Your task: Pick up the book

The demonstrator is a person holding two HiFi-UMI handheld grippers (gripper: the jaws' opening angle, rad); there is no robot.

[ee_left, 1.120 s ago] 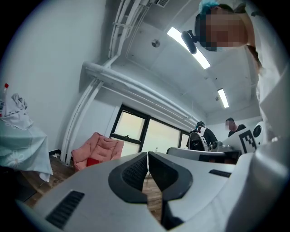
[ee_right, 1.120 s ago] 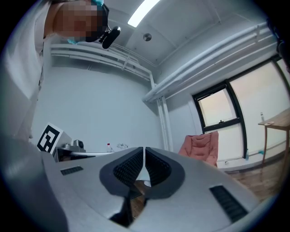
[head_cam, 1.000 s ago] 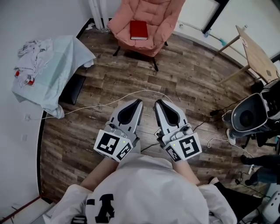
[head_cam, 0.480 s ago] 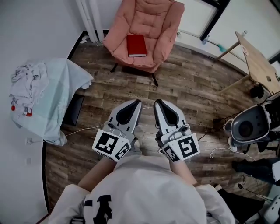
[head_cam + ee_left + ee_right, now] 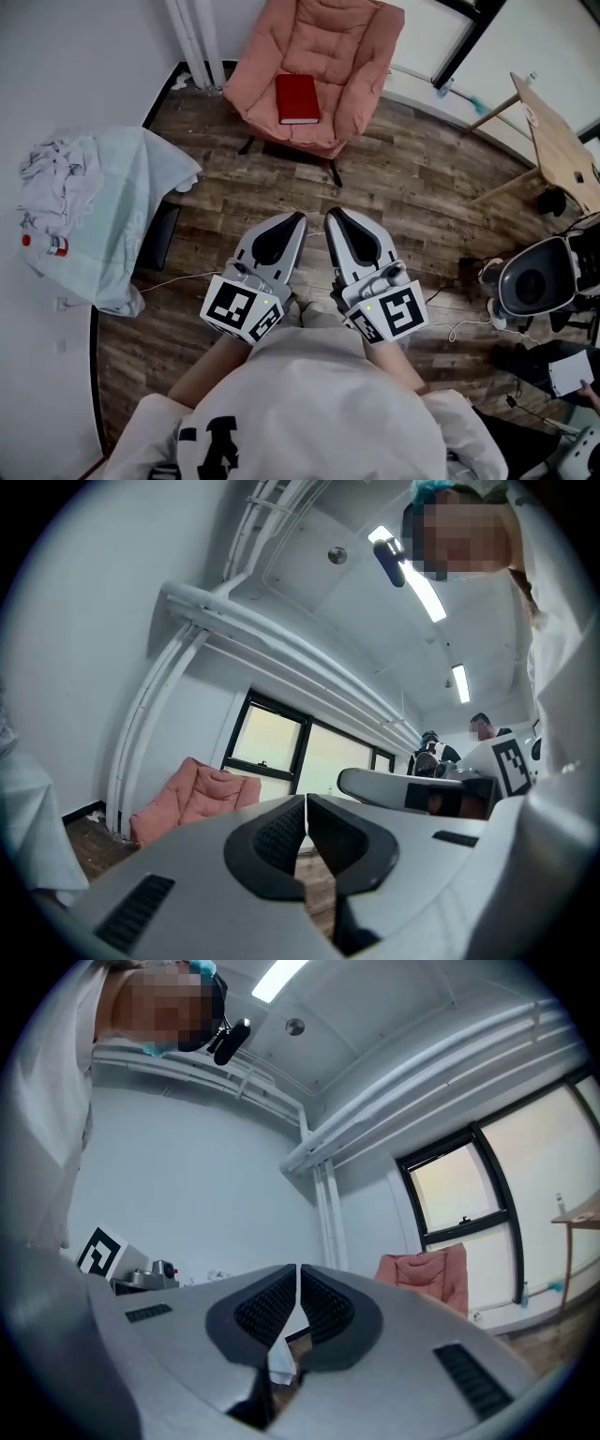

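A red book (image 5: 297,98) lies flat on the seat of a pink armchair (image 5: 328,37) at the top of the head view. My left gripper (image 5: 298,218) and right gripper (image 5: 331,215) are held side by side in front of my body, well short of the chair. Both point level toward it. Each is shut with nothing between its jaws. In the left gripper view the left gripper (image 5: 306,801) shows the armchair (image 5: 192,797) to its left. In the right gripper view the right gripper (image 5: 298,1269) has the armchair (image 5: 427,1274) on its right; the book is hidden in both.
A table draped in pale green cloth (image 5: 103,216) with crumpled rags stands at the left. A wooden table (image 5: 561,142) is at the right, with a grey machine (image 5: 539,274) below it. White cables (image 5: 178,275) trail over the wood floor. Other people (image 5: 480,727) stand further back.
Both grippers and I have moved forward toward the armchair. The chair and book now sit lower and closer in the head view. Both jaws stayed shut.
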